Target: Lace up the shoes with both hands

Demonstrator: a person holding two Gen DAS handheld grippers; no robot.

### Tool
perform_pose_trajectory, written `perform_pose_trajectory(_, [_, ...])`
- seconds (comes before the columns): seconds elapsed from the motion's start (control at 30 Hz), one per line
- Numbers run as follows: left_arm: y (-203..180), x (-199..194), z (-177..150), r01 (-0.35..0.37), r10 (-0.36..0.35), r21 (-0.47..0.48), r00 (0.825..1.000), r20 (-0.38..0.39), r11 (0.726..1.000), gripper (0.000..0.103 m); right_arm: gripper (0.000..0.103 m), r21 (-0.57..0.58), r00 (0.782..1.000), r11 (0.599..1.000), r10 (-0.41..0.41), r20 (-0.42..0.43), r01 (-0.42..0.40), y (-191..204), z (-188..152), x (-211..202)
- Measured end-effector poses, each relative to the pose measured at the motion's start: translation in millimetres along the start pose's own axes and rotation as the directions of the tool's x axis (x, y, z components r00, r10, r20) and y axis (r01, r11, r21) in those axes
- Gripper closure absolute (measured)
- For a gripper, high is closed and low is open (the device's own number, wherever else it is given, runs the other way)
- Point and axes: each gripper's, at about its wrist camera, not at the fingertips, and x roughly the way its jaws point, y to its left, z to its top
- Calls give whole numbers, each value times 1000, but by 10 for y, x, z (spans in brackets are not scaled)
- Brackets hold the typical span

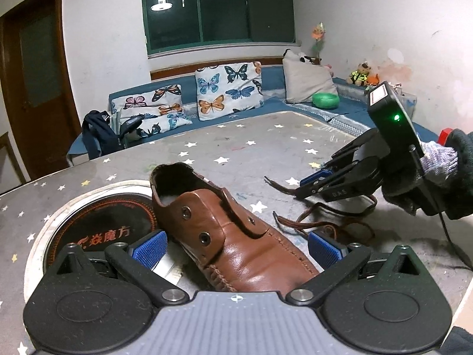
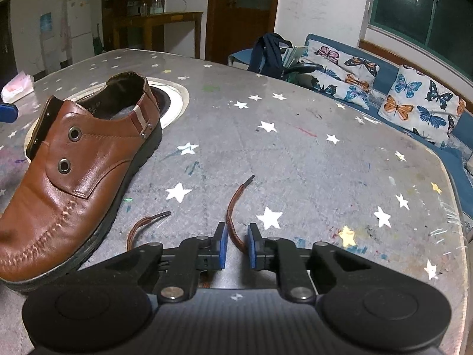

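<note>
A brown leather shoe (image 1: 236, 236) lies on the star-patterned table (image 1: 236, 148), heel away from me, its eyelets (image 1: 204, 238) empty. My left gripper (image 1: 238, 248) is open wide, a blue pad on either side of the shoe's toe, neither clearly pressing it. A brown lace (image 2: 232, 207) lies loose on the table to the shoe's right. My right gripper (image 2: 236, 245) is low over it, jaws narrow with a gap showing on both sides of the lace that runs between the pads. In the left wrist view the right gripper (image 1: 304, 188) is held by a gloved hand (image 1: 434, 165).
A round inset hotplate (image 1: 97, 222) sits in the table under the shoe's heel. Behind the table runs a blue bench with butterfly cushions (image 1: 227, 88), a dark bag (image 1: 97, 136) and a green bowl (image 1: 325, 100). The lace's other end (image 2: 147, 222) curls near the shoe's sole.
</note>
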Motion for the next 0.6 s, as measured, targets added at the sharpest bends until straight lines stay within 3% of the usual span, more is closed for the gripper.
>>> perform_pose_trajectory(0.17, [25, 22, -14, 0, 0, -4, 1000, -5, 1000, 0, 96, 36, 1000, 999, 15, 4, -15, -32, -21, -47])
perform_pose_trajectory(0.27, [17, 27, -19, 2, -2, 6, 1000, -6, 1000, 0, 93, 96, 998, 994, 59, 6, -59, -104, -36, -100])
perform_pose_trajectory(0.4, [2, 21, -30, 6, -6, 17, 1000, -4, 1000, 0, 89, 98, 998, 994, 52, 32, -55, -100, -73, -264])
perform_pose_trajectory(0.6, [-8, 42, -25, 10, -10, 15, 1000, -5, 1000, 0, 89, 91, 980, 976, 193, 55, -197, 61, -169, -523])
